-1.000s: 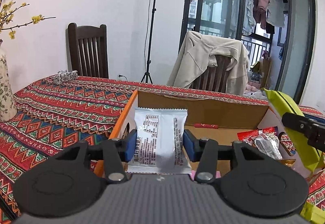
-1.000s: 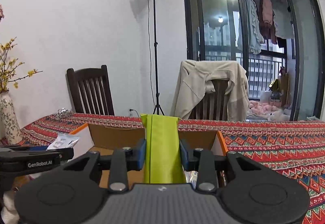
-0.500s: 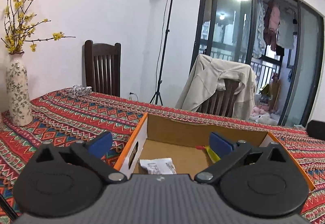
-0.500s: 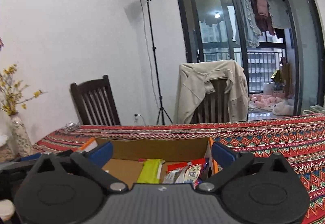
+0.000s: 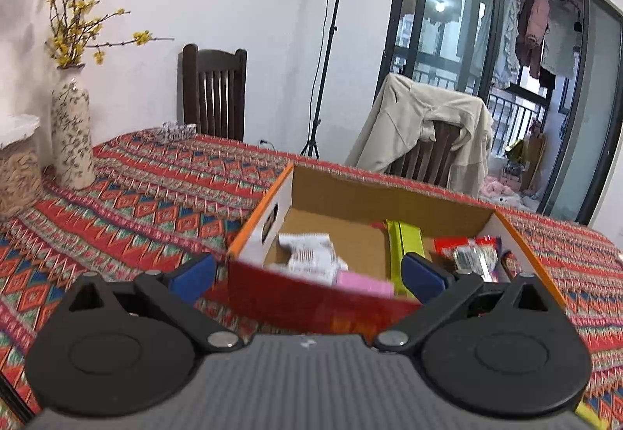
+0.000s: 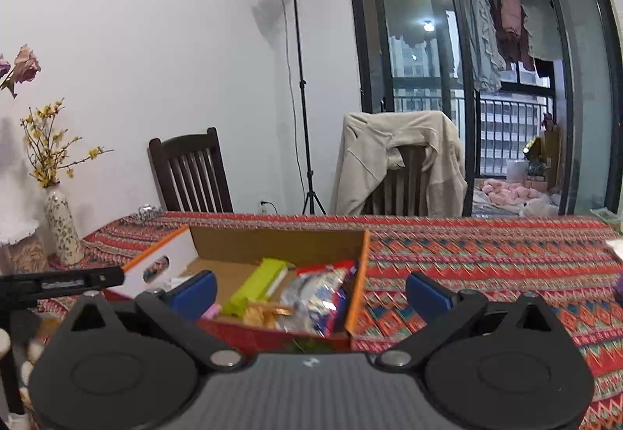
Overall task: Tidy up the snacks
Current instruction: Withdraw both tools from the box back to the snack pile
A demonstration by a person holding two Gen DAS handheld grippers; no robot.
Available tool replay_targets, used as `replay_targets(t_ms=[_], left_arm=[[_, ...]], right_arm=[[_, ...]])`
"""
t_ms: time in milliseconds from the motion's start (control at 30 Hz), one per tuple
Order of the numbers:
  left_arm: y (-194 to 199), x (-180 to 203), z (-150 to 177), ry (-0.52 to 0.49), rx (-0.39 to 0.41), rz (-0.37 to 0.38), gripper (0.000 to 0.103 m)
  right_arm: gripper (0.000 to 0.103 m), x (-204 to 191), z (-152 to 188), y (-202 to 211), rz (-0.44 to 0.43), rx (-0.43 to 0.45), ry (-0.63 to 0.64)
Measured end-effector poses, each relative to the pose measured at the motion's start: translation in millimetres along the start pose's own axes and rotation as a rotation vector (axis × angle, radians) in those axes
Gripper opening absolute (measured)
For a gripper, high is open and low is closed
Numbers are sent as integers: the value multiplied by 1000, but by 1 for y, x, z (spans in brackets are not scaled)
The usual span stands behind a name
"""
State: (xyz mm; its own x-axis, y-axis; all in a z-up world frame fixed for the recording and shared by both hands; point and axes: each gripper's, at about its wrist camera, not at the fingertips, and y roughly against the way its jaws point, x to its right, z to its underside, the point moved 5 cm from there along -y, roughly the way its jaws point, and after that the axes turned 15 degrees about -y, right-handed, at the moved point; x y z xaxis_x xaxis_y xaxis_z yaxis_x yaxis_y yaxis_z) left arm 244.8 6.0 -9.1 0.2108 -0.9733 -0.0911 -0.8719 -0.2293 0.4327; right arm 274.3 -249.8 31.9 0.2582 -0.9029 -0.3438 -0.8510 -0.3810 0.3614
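Two near, forward-facing wrist views sharing one cardboard box (image 5: 389, 192) (image 6: 280, 241).

Orange-edged brown box (image 5: 389, 196) on red zigzag-patterned tablecloth (image 5: 148, 196).

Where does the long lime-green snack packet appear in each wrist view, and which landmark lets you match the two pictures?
Left wrist view: long lime-green snack packet lies inside the open cardboard box, right of centre, running toward the far wall.
Right wrist view: the packet lies mid-box, angled, left of the heap of shiny wrappers.
Shared landmark: the beige jacket draped over a chair behind the table.
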Motion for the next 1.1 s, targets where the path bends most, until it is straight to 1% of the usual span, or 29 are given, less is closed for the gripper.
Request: replay_targets(t_ms=[133, 300, 467, 667, 800, 1000, 1100], left_arm=[[15, 9, 18, -48, -24, -2, 103], [25, 13, 42, -41, -80, 23, 103], [30, 12, 62, -25, -121, 35, 103], [37, 9, 81, -29, -147, 20, 103], [40, 2, 91, -18, -156, 25, 103], [46, -8, 101, 2, -141, 49, 103], [48, -7, 99, -27, -118, 58, 103]], right_arm=[[103, 18, 15, 15, 5, -18, -25], [103, 33, 38, 27, 7, -58, -48], [103, 36, 60, 29, 10, -103, -49], [103, 33, 82, 35, 3, -137, -71], [103, 26, 94, 38, 0, -149, -66], [103, 19, 99, 45, -10, -131, -91], [103, 17, 101, 49, -1, -116, -99]])
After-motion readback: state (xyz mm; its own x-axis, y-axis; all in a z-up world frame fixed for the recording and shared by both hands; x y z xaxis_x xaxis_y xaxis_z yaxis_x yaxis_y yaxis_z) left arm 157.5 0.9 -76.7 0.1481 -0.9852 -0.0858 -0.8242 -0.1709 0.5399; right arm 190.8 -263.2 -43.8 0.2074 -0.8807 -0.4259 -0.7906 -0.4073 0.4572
